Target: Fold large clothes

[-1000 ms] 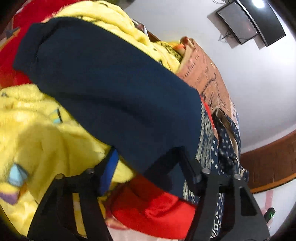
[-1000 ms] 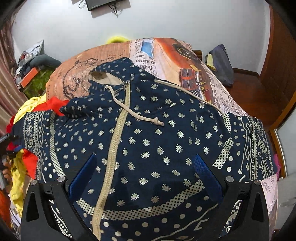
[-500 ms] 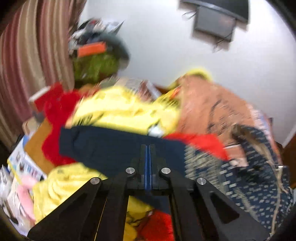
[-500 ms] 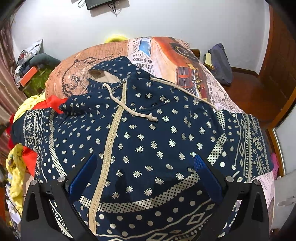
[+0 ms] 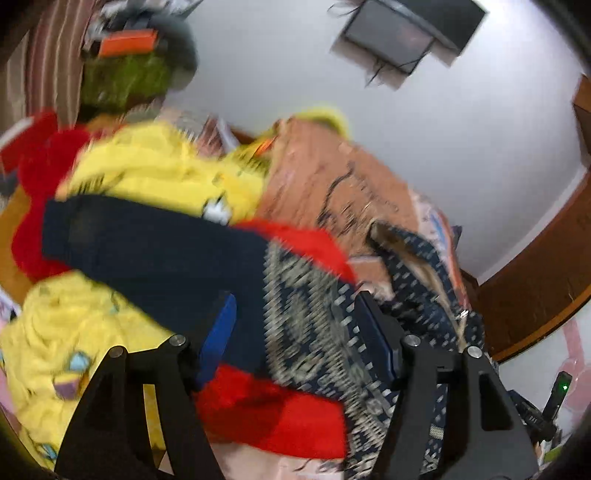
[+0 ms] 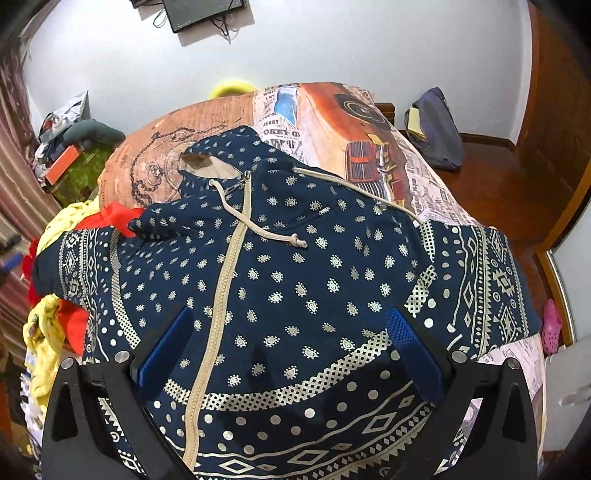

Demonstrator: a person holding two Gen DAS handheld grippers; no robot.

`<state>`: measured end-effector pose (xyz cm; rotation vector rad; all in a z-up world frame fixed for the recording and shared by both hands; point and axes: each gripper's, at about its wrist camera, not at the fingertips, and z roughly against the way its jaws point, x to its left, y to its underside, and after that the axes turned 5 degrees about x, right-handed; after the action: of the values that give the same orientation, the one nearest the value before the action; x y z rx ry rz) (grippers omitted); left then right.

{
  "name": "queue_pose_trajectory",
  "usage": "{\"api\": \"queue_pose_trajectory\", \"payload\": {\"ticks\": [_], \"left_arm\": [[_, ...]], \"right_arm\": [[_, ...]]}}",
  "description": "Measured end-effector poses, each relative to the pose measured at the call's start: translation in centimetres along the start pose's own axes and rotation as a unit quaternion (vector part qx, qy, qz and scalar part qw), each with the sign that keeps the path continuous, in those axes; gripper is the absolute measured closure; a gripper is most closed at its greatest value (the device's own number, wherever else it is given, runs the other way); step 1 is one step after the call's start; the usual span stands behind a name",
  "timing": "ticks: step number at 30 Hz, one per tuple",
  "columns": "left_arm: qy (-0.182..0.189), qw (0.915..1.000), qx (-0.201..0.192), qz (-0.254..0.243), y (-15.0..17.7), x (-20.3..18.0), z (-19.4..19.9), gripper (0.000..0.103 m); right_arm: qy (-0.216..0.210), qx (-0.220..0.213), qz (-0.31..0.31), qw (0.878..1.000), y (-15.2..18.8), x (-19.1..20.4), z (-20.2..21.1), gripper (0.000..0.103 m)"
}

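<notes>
Spread flat across the bed with the printed cover [image 6: 332, 122], one navy zip-up hoodie with pale dots and geometric bands [image 6: 280, 280] fills the right wrist view, hood at the far end, cream zip running near to far, and two cream drawstrings lying over its chest. The right claw [image 6: 288, 343] hovers above the hoodie's near hem, its two blue pads well apart with nothing between them. In the blurred left wrist view, the left claw [image 5: 295, 332] has just been opening; its two blue pads stand apart over the hoodie's left sleeve [image 5: 155, 251], which lies stretched out to the left, and they do not press on it. Under and beside that sleeve lie one fluffy yellow blanket [image 5: 74, 343] and red cloth [image 5: 269, 417] showing in several patches. One dark screen [image 6: 203, 11] hangs on the white far wall. One dark bag [image 6: 436, 129] sits on the wooden floor at far right.
</notes>
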<state>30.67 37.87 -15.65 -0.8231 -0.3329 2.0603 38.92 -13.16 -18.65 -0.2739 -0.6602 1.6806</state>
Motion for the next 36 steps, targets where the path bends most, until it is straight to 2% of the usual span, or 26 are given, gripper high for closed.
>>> {"api": "queue_pose_trajectory", "payload": {"ticks": [4,7,9,12,14,16,19,21,24,26,28,30,36], "left_arm": [[0.016,0.9974,0.043,0.055,1.4,4.1,-2.9,0.038],[0.008,0.9927,0.073,0.096,2.2,7.0,-5.4,0.038],[0.02,0.9891,0.082,0.121,2.6,8.4,-6.7,0.038],[0.056,0.9844,0.071,0.151,2.9,10.0,-7.5,0.04],[0.067,0.9824,0.057,0.165,2.6,10.6,-7.5,0.04],[0.061,0.9823,0.045,0.171,2.1,11.1,-7.6,0.043],[0.023,0.9847,0.03,0.17,1.3,11.2,-7.6,0.057],[-0.008,0.9871,0.016,0.159,0.8,10.9,-7.3,0.075],[-0.066,0.9895,-0.011,0.129,0.6,10.0,-6.1,0.096],[-0.096,0.9902,-0.035,0.095,0.2,8.3,-5.1,0.1],[-0.124,0.9898,-0.059,0.038,-0.3,5.7,-3.6,0.101],[-0.142,0.9865,-0.081,-0.009,-0.9,3.1,-2.2,0.101],[-0.095,0.9822,-0.13,-0.097,-3.0,-6.2,2.4,0.101]], "right_arm": [[0.003,0.004,0.002,1.0,0.0,0.1,-0.5,0.0],[0.004,0.01,0.003,1.0,-0.1,0.3,-1.2,0.0],[0.005,0.013,0.005,1.0,-0.2,0.5,-1.6,0.0],[0.008,0.016,0.008,1.0,-0.1,0.6,-2.0,0.0],[0.011,0.02,0.01,1.0,-0.1,0.7,-2.3,0.0],[0.011,0.022,0.009,1.0,0.0,0.7,-2.5,0.0],[0.012,0.025,0.007,1.0,0.0,0.6,-2.7,0.0],[0.012,0.026,0.007,1.0,0.1,0.6,-2.7,0.0],[0.013,0.027,0.006,1.0,0.2,0.4,-2.5,0.0],[0.012,0.026,0.004,1.0,0.2,0.2,-2.2,0.0],[0.012,0.024,0.004,1.0,0.2,0.0,-1.8,0.0],[0.013,0.02,0.004,1.0,0.1,-0.2,-1.3,0.0],[0.011,0.001,0.002,1.0,-0.4,-0.9,0.6,0.0]]}}
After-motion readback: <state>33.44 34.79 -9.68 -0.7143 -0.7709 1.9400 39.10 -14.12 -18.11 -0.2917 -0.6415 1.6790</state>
